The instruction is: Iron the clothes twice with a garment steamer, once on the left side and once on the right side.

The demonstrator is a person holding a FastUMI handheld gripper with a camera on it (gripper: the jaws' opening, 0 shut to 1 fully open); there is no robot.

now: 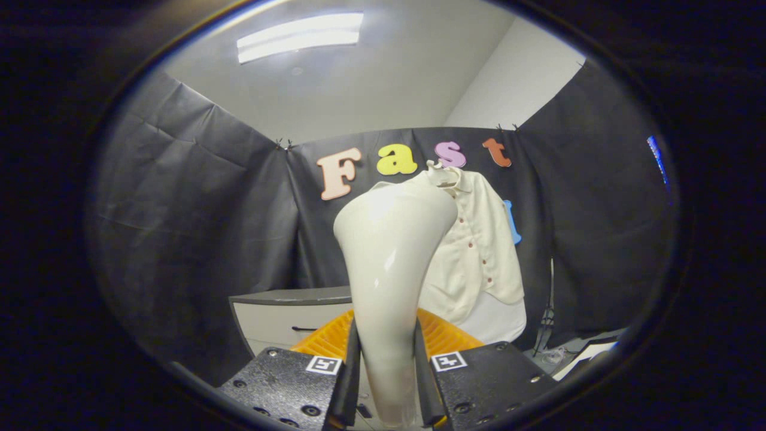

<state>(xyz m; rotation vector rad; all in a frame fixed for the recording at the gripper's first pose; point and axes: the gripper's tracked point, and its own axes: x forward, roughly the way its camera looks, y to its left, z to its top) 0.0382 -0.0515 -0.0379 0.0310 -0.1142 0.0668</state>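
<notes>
1. Clamping the white garment steamer point(389, 263) by its handle, the hand-held gripper point(388, 374) is holding it upright between both fingers.
2. The cream shirt point(479, 251) is hanging beyond the steamer's head, against the booth wall.

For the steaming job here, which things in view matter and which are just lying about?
Job:
- steamer, clamped between the fingers of the gripper
- shirt, hanging on the wall beyond the steamer, partly hidden behind its head

Lying about:
- orange rack, just ahead of the fingers
- cabinet, behind the rack
- clutter below the shirt, too small to identify
</notes>
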